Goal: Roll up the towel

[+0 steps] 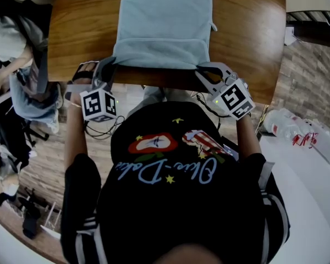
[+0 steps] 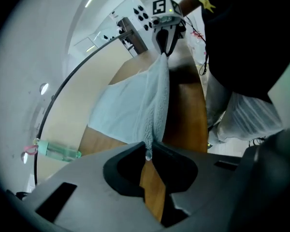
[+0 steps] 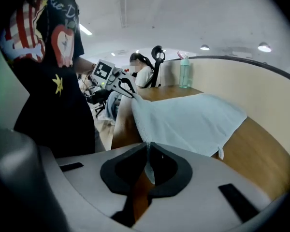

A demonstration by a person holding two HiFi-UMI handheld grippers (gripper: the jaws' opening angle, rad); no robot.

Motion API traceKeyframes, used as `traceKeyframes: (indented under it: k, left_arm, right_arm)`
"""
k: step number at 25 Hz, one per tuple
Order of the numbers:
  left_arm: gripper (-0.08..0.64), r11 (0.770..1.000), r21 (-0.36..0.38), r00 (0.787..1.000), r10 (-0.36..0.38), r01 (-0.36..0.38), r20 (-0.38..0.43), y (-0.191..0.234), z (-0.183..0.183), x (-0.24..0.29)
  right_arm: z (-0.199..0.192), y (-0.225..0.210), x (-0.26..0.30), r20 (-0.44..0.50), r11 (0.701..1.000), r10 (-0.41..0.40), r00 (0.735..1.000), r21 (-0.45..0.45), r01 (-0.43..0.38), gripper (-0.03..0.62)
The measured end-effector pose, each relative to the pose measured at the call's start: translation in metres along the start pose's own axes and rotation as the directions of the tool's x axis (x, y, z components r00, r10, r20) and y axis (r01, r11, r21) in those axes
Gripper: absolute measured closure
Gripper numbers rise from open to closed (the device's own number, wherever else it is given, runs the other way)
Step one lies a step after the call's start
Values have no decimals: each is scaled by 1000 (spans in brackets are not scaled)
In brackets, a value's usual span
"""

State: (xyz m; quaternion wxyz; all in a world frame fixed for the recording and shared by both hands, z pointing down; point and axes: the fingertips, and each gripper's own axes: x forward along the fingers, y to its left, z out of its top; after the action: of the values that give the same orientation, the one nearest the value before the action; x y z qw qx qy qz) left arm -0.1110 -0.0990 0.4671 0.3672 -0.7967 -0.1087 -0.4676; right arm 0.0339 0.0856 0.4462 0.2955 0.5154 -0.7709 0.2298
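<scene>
A light blue towel (image 1: 165,21) lies lengthwise on the wooden table (image 1: 247,32), its near edge at the table's front. My left gripper (image 1: 111,66) is shut on the towel's near left corner, and my right gripper (image 1: 201,69) is shut on the near right corner. In the left gripper view the towel (image 2: 130,110) runs from my jaws (image 2: 148,151) across to the right gripper (image 2: 164,40), its edge raised off the wood. In the right gripper view the towel (image 3: 188,120) stretches from my jaws (image 3: 147,148) to the left gripper (image 3: 128,88).
A green bottle (image 3: 185,74) stands at the table's far end by a curved partition. Plastic bottles (image 1: 289,126) lie on a white surface to the right. A seated person (image 1: 22,65) and chairs are at the left. A small loop tag (image 3: 221,152) hangs from the towel's side.
</scene>
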Motion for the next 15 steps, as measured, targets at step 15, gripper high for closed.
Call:
traceKeyframes:
  k: [15]
  left_arm:
    - [517,986,-162,998,25,-34,-57,83,5,57]
  right_arm:
    - [23,-109,22,24,997,-78,997,-15,79,572]
